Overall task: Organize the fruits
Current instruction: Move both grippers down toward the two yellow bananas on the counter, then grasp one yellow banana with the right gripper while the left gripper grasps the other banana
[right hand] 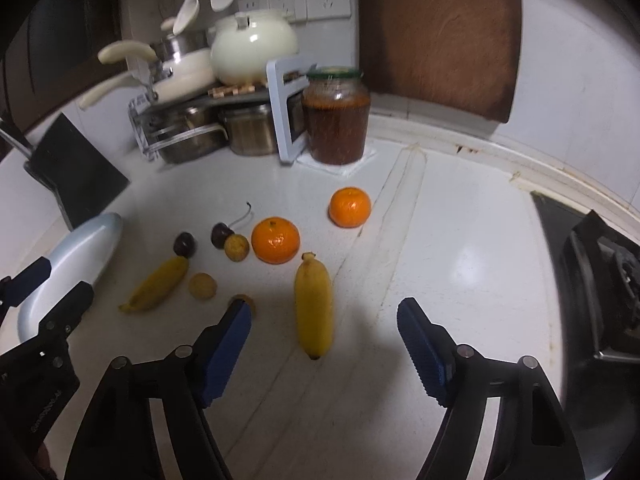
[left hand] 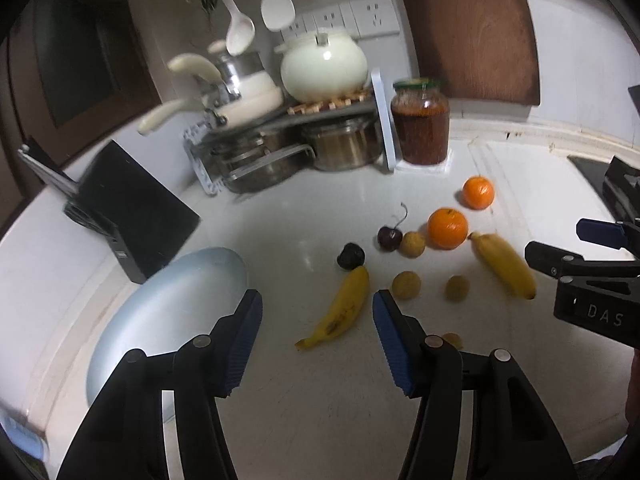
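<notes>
The left gripper (left hand: 316,308) is seen with its blue ribbed pads apart and nothing held between them; a banana (left hand: 340,310) lies on the counter in the gap beyond the tips, untouched. The right gripper (right hand: 324,316) is likewise parted, at a moderate width, and empty; a second banana (right hand: 314,306) lies lengthwise on the counter between its black arms, clear of both pads.

Both bananas are short, plump and yellow, the left one marked with dark speckles. Just beyond its tip a dark, rounded fruit (left hand: 351,256) is set, and near that a glossy dark cherry (left hand: 389,237) with a thin curved stem. Small, dull tan, rough-skinned round fruits (left hand: 406,285) are scattered between the bananas; one is partly hidden behind the left gripper's right finger. Two bright oranges with dimpled skin are placed farther back, the nearer orange (right hand: 276,240) just beside the second banana's stem, the farther orange (right hand: 349,207) apart from the rest.

A smooth, pale blue oval plate (left hand: 180,300) is seen on the white, glossy countertop (right hand: 460,248) to the left of the fruit. At the back, a glass jar (right hand: 336,116) of reddish-brown contents, steel pots and a cream ceramic pot (right hand: 252,48) on a rack are found against the wall.
</notes>
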Available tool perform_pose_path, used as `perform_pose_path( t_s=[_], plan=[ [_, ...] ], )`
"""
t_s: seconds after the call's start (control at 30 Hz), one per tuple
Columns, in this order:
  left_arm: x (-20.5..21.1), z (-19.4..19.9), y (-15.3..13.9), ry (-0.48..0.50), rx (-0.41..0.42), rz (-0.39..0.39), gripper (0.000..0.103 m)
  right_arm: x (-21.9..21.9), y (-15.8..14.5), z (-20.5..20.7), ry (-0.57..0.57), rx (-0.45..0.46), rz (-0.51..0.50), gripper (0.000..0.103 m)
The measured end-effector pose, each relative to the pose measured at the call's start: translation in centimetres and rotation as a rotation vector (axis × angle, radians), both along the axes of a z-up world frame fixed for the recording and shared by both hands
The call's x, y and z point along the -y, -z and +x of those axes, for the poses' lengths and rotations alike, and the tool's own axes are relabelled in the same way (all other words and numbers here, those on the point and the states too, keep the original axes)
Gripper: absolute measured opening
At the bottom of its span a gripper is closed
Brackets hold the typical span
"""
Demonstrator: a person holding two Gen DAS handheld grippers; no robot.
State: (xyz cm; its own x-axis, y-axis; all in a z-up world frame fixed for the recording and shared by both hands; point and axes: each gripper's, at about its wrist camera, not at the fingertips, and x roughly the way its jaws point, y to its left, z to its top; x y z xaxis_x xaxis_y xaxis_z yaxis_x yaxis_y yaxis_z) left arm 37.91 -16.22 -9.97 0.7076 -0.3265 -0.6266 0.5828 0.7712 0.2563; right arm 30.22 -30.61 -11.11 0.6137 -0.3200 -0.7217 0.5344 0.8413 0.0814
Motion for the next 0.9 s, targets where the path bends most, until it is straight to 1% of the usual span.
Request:
perform_pose_path(
  t_s=[0.03, 0.13, 0.2, 0.27, 0.43, 0.6, 0.7, 0.8, 0.9],
  plan=[
    [0.2, 0.3, 0.4, 0.0, -0.009, 0.005, 0.052, 0.2, 0.3, 0.5, -0.006, -0.009, 0.005, 0.07],
    [1.2, 1.4, 1.4, 0.005, -0.043, 0.025, 0.05, 0.8, 1.5, 1.8, -0.024, -0.037, 0.02, 0.069],
    [1.7, 2.0, 1.9, 0.012, -0.06, 0.028, 0.05, 1.5, 2.1, 2.5, -0.029, -0.055, 0.042, 0.064],
    [2.4, 2.5, 2.5, 0.024, -0.082, 0.038, 0.048, 1.9, 2.5, 3.0, -0.028, -0.063, 0.046, 0.064],
    [3.4, 3.5, 3.8, 0.04, -0.116, 0.064, 0.043, 2.7, 3.3, 3.8, -0.036, -0.076, 0.05, 0.059],
    [3.9, 4.3, 5.0, 0.041, -0.137, 0.093, 0.042, 2.8, 3.8, 4.4, -0.051, -0.089, 0.051, 0.057],
    [4.1, 4.7, 5.6, 0.044, -0.158, 0.099, 0.039, 2.9, 4.1, 4.8, -0.06, -0.099, 0.052, 0.052],
    [4.3, 5.2, 5.9, 0.036, -0.161, 0.106, 0.037, 3.0, 4.3, 5.2, -0.065, -0.107, 0.06, 0.048],
    [4.3, 5.6, 6.1, 0.024, -0.175, 0.098, 0.036, 3.0, 4.6, 5.5, -0.076, -0.116, 0.07, 0.043]
  ],
)
